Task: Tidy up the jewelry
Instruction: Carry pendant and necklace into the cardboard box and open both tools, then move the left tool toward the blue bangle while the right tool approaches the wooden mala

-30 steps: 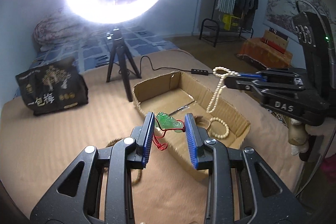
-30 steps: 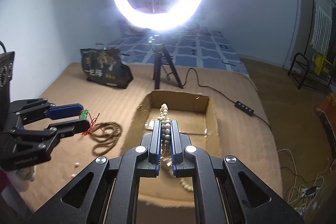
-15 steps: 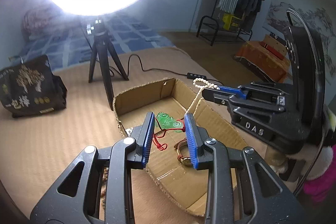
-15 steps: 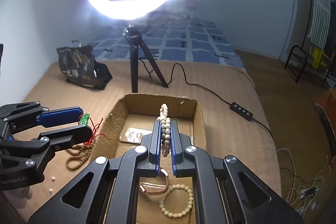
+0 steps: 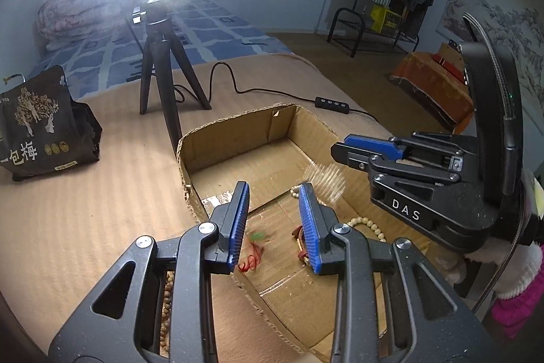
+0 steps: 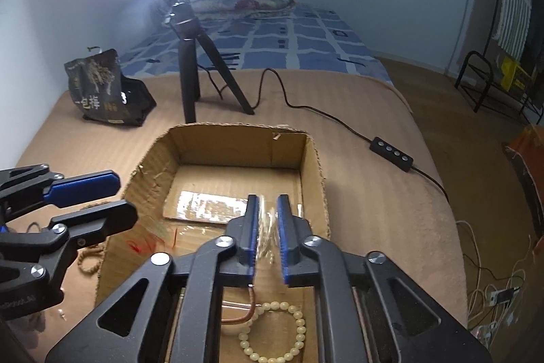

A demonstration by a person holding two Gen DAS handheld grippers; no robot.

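Both grippers hang over an open cardboard box (image 5: pixel 238 121) (image 6: pixel 238 129). My left gripper (image 5: pixel 273 186) (image 6: pixel 124 201) stands open with nothing between its pads. The green pendant (image 5: pixel 258 236) with its red cord (image 6: pixel 142 247) is a blur below it, down at the box floor. The jaws of my right gripper (image 6: pixel 268 203) (image 5: pixel 340 152) are opening. The cream bead string (image 6: pixel 268 228) (image 5: pixel 323 179) shows as a falling blur between and under them, free of the pads. A cream bead bracelet (image 6: pixel 272 332) and a copper bangle (image 6: pixel 244 312) lie in the box.
A brown bead string (image 6: pixel 88 257) lies on the tan blanket left of the box. Behind the box stand a ring-light tripod (image 5: pixel 163 84) and a black printed bag (image 5: pixel 37 131). A cable with a switch block (image 6: pixel 391 153) runs right. The bed edge drops off at the right.
Both grippers sank closer over the box. The pendant left the left pads and dropped into the box. The right jaws parted and the bead string is slipping out.
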